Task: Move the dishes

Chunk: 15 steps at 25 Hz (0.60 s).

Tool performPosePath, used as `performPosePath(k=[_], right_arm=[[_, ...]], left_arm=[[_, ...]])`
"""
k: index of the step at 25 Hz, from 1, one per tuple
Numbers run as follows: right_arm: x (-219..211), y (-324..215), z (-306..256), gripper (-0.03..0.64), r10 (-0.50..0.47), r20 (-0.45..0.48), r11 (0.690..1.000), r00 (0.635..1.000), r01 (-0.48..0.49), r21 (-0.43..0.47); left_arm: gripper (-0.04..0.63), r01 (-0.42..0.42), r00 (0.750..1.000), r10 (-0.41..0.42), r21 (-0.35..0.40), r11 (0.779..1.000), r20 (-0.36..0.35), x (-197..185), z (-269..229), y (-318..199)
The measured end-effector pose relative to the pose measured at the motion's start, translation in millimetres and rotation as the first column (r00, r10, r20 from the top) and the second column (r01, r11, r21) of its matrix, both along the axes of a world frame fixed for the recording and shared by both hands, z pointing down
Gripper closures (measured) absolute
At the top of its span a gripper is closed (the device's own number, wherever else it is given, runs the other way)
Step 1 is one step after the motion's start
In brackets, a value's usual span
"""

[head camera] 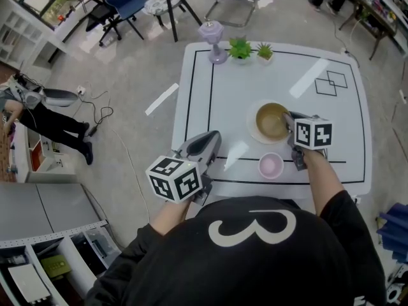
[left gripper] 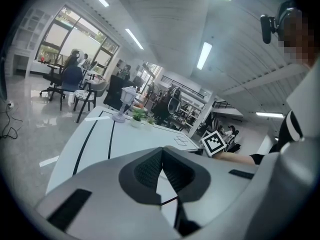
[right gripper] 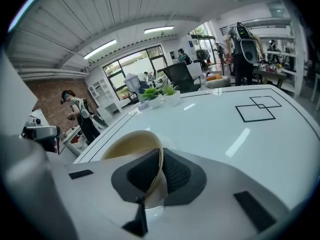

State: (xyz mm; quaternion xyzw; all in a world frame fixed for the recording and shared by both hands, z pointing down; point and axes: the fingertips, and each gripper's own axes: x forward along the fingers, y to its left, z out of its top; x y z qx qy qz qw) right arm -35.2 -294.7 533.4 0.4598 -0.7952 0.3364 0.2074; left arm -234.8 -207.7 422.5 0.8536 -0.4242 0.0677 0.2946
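Head view: our right gripper (head camera: 291, 125) clamps the tan bowl (head camera: 270, 121) by its rim, pink cup (head camera: 270, 166) just beside; our left gripper (head camera: 213, 140) closed, empty; plants (head camera: 241, 48) at the table (head camera: 280, 75) far edge.

We see a tan bowl (head camera: 271, 121), glossy and empty, sitting mouth up on a round white plate (head camera: 254, 132) on the right half of the table. Its rim on the right side is pinched between the jaws of the right gripper (head camera: 291, 125). Nearer to us, just beside the plate, a small pink bowl (head camera: 270, 166) stands upright across a black line
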Motion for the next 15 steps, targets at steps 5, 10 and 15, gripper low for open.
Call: performPosePath(k=[5, 10, 15], right_arm=[[-1, 2, -3, 0.591, 0.016, -0.002, 1.000, 1.000, -0.016, 0.008], [-3, 5, -10, 0.591, 0.025, 0.019, 0.999, 1.000, -0.026, 0.023], [-5, 10, -30, 0.591, 0.033, 0.044, 0.998, 0.998, -0.036, 0.060]], left_arm=[[0.592, -0.008, 1.000, 0.008, -0.005, 1.000, -0.003, -1, 1, 4], [0.592, -0.014, 1.000, 0.014, 0.002, 1.000, -0.004, -1, -1, 7], [0.592, -0.020, 1.000, 0.020, 0.013, 1.000, -0.011, -1, -5, 10]])
